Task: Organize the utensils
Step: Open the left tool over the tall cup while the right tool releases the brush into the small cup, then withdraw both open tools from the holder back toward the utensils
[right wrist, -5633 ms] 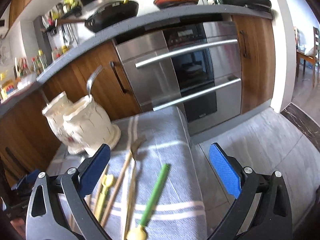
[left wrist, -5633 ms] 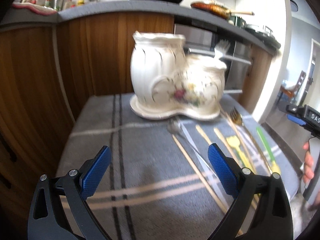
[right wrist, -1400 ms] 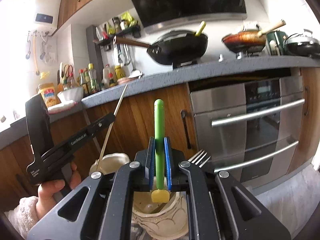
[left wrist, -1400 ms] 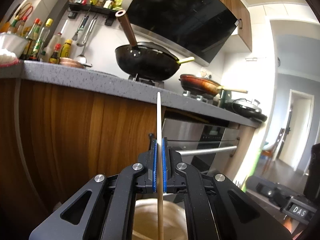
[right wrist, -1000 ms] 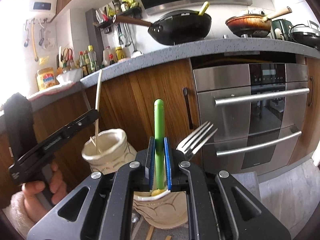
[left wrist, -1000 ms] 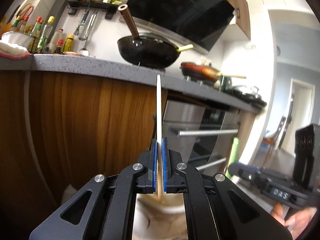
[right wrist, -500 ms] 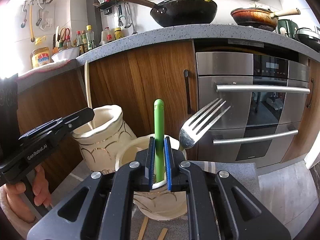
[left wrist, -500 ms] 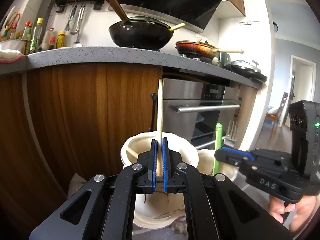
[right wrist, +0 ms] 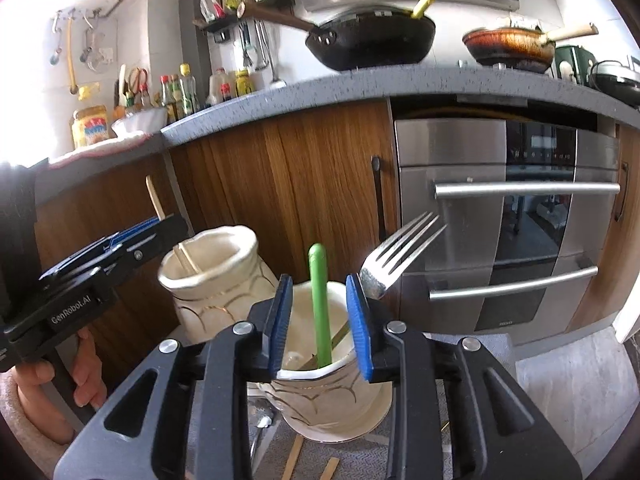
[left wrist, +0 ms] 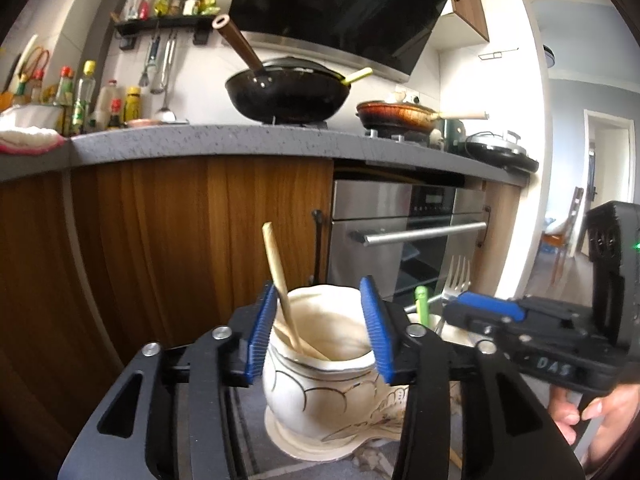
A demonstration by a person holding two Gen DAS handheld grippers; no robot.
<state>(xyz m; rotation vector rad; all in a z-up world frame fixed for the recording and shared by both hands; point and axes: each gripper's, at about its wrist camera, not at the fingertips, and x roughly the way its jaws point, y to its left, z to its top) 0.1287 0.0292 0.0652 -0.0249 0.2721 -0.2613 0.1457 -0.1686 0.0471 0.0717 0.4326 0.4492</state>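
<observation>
Jaws of both grippers opening, gripping nothing; silver fork [right wrist: 400,248] tines clear only from right wrist.

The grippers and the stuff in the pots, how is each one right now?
left gripper: jaws opening, wooden stick let go.
wooden stick: leaning in the tall pot.
tall pot: upright on the cloth.
right gripper: jaws opening, pads clear of the green utensil.
green utensil: standing in the short pot.
short pot: upright.
fork: tines up, in the short pot.
oven door: closed.
</observation>
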